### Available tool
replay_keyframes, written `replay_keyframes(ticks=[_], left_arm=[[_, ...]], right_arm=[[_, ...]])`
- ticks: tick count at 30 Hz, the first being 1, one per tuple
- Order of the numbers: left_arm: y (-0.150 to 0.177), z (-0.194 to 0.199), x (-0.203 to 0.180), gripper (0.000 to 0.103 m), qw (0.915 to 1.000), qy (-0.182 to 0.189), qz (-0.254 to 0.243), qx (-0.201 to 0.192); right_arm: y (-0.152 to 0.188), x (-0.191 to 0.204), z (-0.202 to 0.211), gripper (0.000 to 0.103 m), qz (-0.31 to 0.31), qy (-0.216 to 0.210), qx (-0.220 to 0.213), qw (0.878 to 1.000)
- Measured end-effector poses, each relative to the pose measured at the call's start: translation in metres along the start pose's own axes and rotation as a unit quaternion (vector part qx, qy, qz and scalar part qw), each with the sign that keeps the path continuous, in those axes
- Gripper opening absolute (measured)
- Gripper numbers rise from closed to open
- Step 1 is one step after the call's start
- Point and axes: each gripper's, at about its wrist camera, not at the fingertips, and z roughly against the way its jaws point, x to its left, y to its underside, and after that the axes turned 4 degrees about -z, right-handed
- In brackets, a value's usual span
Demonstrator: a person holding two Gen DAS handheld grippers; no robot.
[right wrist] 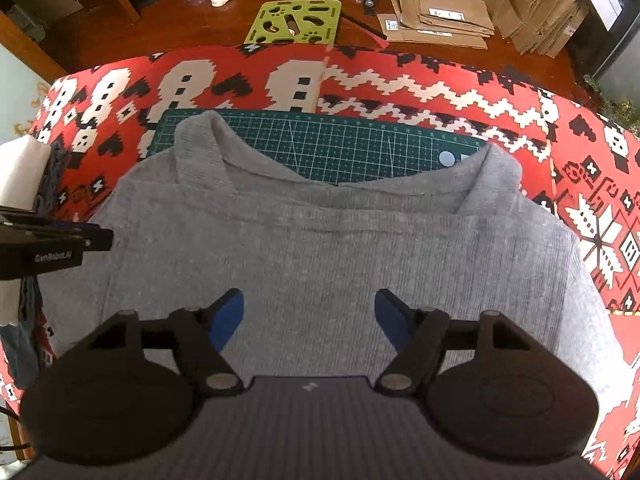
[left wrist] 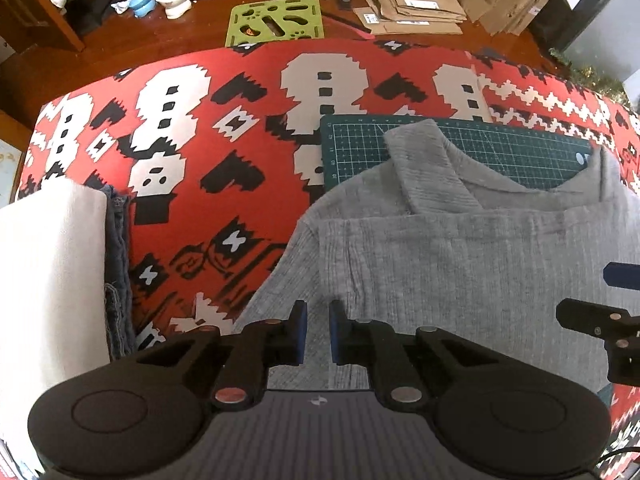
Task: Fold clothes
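Observation:
A grey ribbed top (left wrist: 460,260) (right wrist: 320,248) lies flat, partly on a green cutting mat (left wrist: 500,148) (right wrist: 340,140), its neckline away from me and its side parts folded inward. My left gripper (left wrist: 318,308) hovers over the garment's left part. Its blue pads stand a narrow gap apart, and only flat fabric shows between them. My right gripper (right wrist: 309,296) hangs wide open over the middle of the top, holding nothing. Each gripper shows at the edge of the other's view: the right gripper (left wrist: 608,296) and the left gripper (right wrist: 60,240).
A red, white and black patterned cloth (left wrist: 200,160) (right wrist: 520,120) covers the table. At the left sits a folded white garment (left wrist: 48,260) on a dark blue one (left wrist: 118,260). Beyond the table are a green plastic board (left wrist: 274,22), flattened cardboard (left wrist: 420,4) and bowls (left wrist: 174,2).

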Motion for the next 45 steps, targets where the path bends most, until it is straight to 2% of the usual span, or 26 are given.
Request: replay_keyframes(ticks=[4,5,11,15,17,21,27,28,29,35,39,45], left_arm=[[-0.003,-0.003,0.0,0.009,0.9999,0.011,0.0,-0.003],[-0.003,-0.004,0.0,0.001,0.9999,0.015,0.001,-0.006],[0.003,0.0,-0.004,0.0,0.9993,-0.022,-0.024,-0.017],[0.003,0.002,0.009,0.0,0.9998,0.013,0.012,-0.002],[0.002,0.002,0.015,0.006,0.9987,0.037,0.035,0.002],[-0.001,-0.002,0.013,0.006,0.9981,0.042,0.045,0.007],[0.0,-0.006,0.007,0.005,0.9986,0.043,0.031,0.006],[0.001,-0.006,0.007,0.001,0.9986,0.044,0.03,0.004],[0.001,-0.006,0.006,0.0,0.9986,0.044,0.029,0.003],[0.007,0.004,-0.006,0.0,0.9996,-0.012,-0.015,-0.02],[0.009,0.001,-0.001,0.0,0.9995,-0.023,-0.017,-0.013],[0.005,-0.003,0.003,0.001,0.9998,-0.016,-0.008,-0.007]], right_arm=[[-0.001,0.002,-0.002,0.076,-0.002,-0.002,0.002,1.0],[-0.001,0.002,-0.002,0.076,-0.003,-0.003,0.003,1.0],[0.002,0.002,-0.003,0.076,-0.005,-0.003,0.007,1.0],[0.005,0.002,-0.004,0.077,-0.009,-0.006,0.01,1.0],[0.006,0.003,-0.004,0.077,-0.011,-0.008,0.012,1.0],[0.009,0.004,-0.003,0.077,-0.009,-0.012,0.013,1.0],[0.012,0.003,-0.002,0.077,-0.013,-0.011,0.016,1.0],[0.013,0.003,-0.002,0.077,-0.014,-0.011,0.016,1.0],[0.013,0.003,-0.003,0.077,-0.016,-0.01,0.017,1.0],[0.017,0.003,-0.002,0.077,-0.016,-0.012,0.018,1.0],[0.02,0.002,-0.001,0.077,-0.02,-0.014,0.019,1.0],[0.023,0.001,0.005,0.078,-0.021,-0.015,0.011,1.0]])
